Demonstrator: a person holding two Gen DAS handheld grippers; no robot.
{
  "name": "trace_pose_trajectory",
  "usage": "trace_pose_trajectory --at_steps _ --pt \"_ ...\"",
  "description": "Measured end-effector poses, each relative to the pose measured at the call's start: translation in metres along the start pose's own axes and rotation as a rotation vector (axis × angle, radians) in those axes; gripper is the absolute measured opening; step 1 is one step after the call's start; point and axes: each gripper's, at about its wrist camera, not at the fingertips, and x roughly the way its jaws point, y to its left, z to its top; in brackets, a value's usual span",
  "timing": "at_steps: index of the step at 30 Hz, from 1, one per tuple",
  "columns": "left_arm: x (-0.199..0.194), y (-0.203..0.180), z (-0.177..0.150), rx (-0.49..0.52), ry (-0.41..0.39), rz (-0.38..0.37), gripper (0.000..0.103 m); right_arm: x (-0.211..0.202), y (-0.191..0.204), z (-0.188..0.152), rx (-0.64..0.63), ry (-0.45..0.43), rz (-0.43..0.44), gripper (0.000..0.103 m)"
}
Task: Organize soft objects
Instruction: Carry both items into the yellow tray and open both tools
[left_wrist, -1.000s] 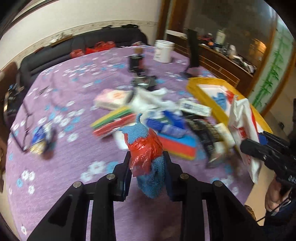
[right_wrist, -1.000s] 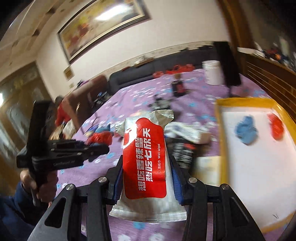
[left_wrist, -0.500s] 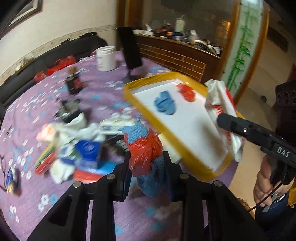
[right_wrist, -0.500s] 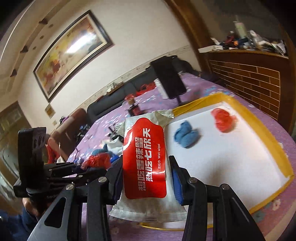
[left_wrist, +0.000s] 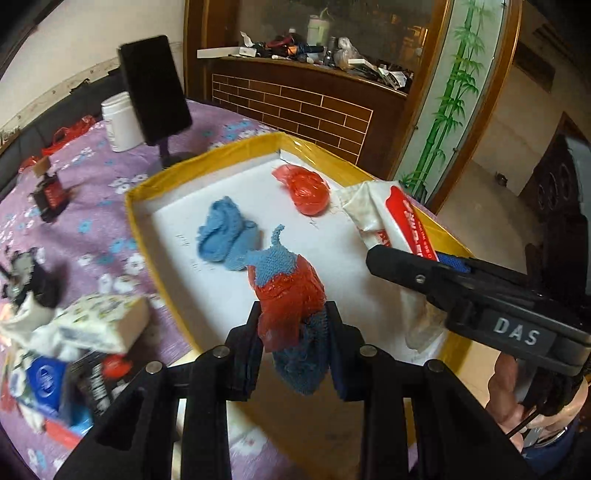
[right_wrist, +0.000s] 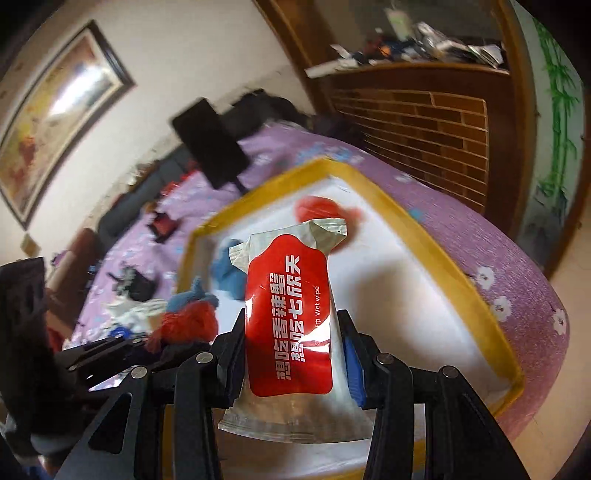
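Yellow-rimmed tray (left_wrist: 192, 166) now fills both frames, having swung in from the right: left gripper (left_wrist: 293, 325) pinches a blue-and-red bundle (left_wrist: 288, 291), right gripper (right_wrist: 293, 354) pinches the wet-wipe pack (right_wrist: 288, 317), near release.

A framed painting (right_wrist: 55, 110) hangs on the pale wall at upper left, a brick-patterned wooden cabinet (left_wrist: 295, 107) stands at upper centre

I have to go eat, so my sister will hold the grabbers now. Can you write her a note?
Left gripper: shut on a blue knit cloth bundled with red plastic, over the yellow-rimmed tray.
Right gripper: shut on a wet wipe pack, also over the tray.
Done: blue cloth and red plastic bag lie in the tray.
Left: release both, then sort the pile on the purple tablecloth.
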Motion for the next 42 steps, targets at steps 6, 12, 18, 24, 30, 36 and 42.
trace_pose_trajectory --at_steps 6,12,18,24,30,36,42 --pt "0.020 0.004 0.002 -0.016 0.009 -0.016 0.030 0.014 -0.009 0.007 -0.001 0.057 -0.051 0.049" --pt "0.027 0.008 0.001 -0.017 0.015 -0.027 0.030 0.032 -0.005 0.011 -0.020 0.105 -0.058 0.049" --pt "0.028 0.007 0.000 0.005 0.001 0.003 0.030 0.047 0.008 0.011 -0.061 0.147 -0.061 0.052" --pt "0.032 -0.004 0.000 0.038 -0.003 0.035 0.031 0.052 0.013 0.013 -0.091 0.168 -0.068 0.061" --pt "0.038 -0.007 0.006 0.038 0.006 0.008 0.048 0.044 0.005 0.018 -0.086 0.170 -0.086 0.064" --pt "0.035 -0.010 0.006 0.049 -0.008 -0.031 0.059 0.022 -0.006 0.017 -0.059 0.124 -0.118 0.065" --pt "0.017 -0.013 0.008 0.015 0.007 -0.069 0.059 -0.040 -0.010 -0.004 0.007 -0.027 -0.167 0.065"
